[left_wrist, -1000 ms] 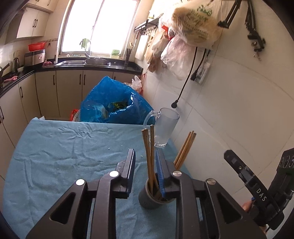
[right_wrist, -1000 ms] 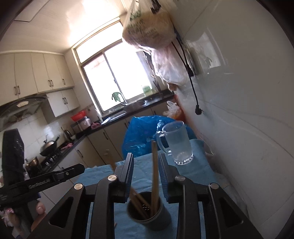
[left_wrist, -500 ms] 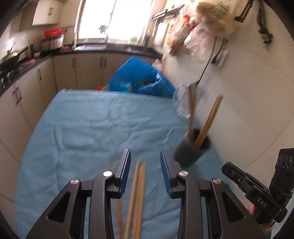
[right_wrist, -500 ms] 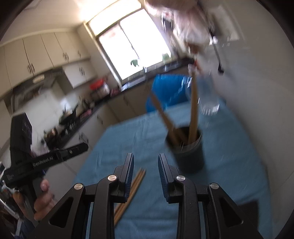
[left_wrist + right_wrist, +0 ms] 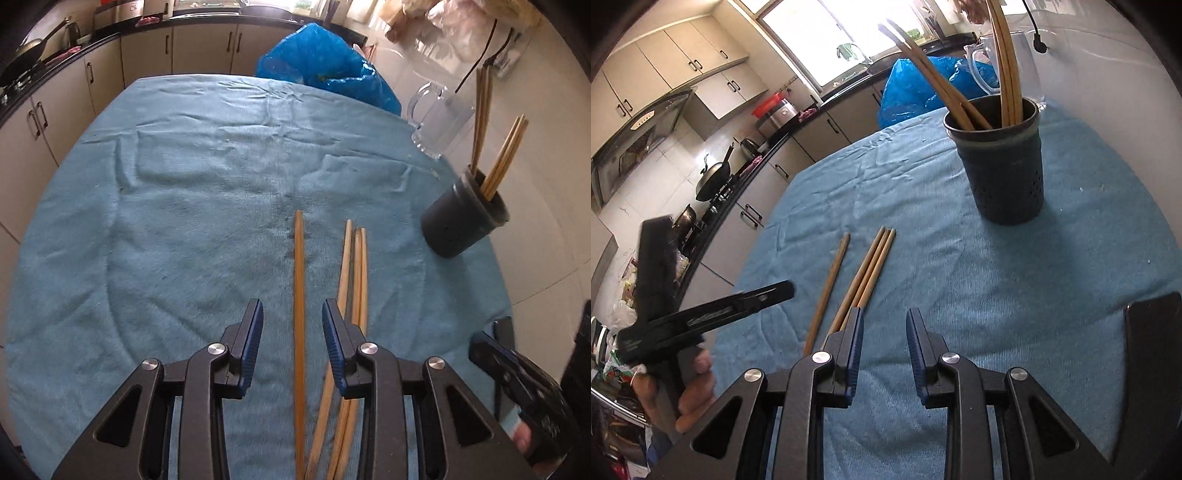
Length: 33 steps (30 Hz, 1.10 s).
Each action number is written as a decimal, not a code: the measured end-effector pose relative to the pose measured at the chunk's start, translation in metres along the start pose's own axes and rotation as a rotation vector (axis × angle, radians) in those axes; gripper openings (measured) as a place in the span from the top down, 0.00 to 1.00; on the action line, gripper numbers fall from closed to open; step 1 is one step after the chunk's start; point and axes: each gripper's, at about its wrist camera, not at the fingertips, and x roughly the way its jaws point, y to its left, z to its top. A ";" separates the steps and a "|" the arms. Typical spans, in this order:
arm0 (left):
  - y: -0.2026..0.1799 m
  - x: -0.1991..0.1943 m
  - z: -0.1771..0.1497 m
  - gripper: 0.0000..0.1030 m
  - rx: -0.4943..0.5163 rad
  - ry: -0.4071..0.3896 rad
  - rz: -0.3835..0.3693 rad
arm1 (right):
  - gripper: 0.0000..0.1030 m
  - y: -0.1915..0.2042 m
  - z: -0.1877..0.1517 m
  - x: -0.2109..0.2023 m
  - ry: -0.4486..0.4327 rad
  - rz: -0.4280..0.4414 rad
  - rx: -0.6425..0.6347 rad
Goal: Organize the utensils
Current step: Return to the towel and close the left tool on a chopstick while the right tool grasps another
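My left gripper hangs over the blue cloth with its jaws apart, and a single chopstick lies lengthwise in the gap, neither pad pressing on it. My right gripper is empty and its jaws are closing, with only bare cloth between them; its left finger sits over the near ends of the three bundled chopsticks. All four loose sticks lie flat on the cloth, the single one just beside the bundle. Farther out stands the dark holder cup, upright, with several chopsticks already leaning in it, and a clear glass mug behind it.

I judge these sticks to be light, stiff and thin, likely smooth enough to roll or swivel in a pinch. Lying flush on soft cloth, the pads must dip into the nap to get under them. I would grip the single stick near its middle, across its width, so it stays balanced and does not tip on the way to the cup.
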 end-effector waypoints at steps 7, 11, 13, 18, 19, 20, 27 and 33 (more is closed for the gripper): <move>-0.016 0.046 0.019 0.69 0.038 0.046 0.065 | 0.74 -0.002 0.001 -0.002 -0.004 -0.036 0.002; -0.012 0.054 0.025 0.79 0.024 0.011 0.137 | 0.74 -0.003 0.003 0.000 0.002 -0.051 0.002; -0.002 0.053 0.026 0.92 -0.006 0.007 0.161 | 0.75 0.000 0.006 0.004 0.009 -0.053 -0.010; 0.029 0.037 0.018 0.92 -0.080 -0.010 0.222 | 0.78 0.014 0.026 0.026 0.044 -0.071 -0.034; 0.037 0.032 0.014 0.92 -0.086 -0.023 0.215 | 0.78 0.014 0.030 0.032 0.061 -0.075 -0.029; 0.042 0.031 0.011 0.91 -0.089 -0.030 0.199 | 0.78 0.017 0.034 0.040 0.076 -0.074 -0.020; 0.053 0.026 0.004 0.91 -0.068 -0.080 0.146 | 0.79 0.011 0.056 0.103 0.188 -0.157 0.060; 0.055 0.028 0.003 0.91 -0.070 -0.109 0.126 | 0.79 0.016 0.061 0.116 0.195 -0.214 0.034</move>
